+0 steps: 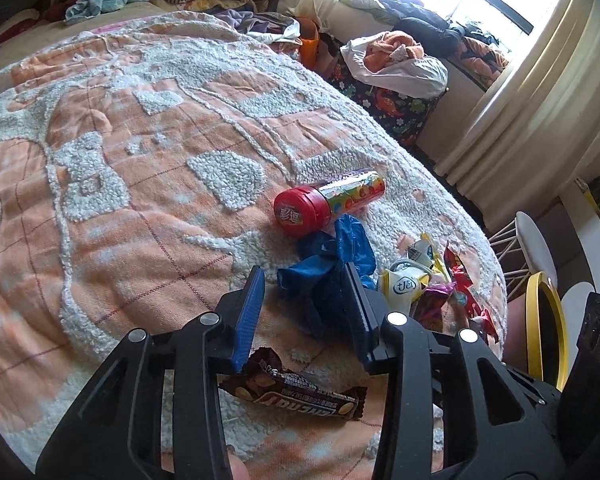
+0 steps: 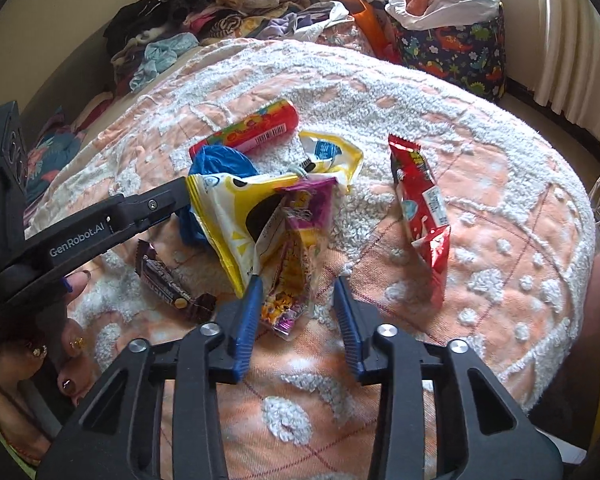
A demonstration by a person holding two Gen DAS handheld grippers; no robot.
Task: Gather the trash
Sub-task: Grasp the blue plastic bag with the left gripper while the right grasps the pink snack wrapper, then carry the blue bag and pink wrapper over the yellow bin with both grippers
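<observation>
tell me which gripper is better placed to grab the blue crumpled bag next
Left. The left gripper already has the blue bag between its fingers, while the right gripper straddles the purple wrapper.

Left gripper and right gripper tilted downward, jaws partly apart, side by side.
</observation>
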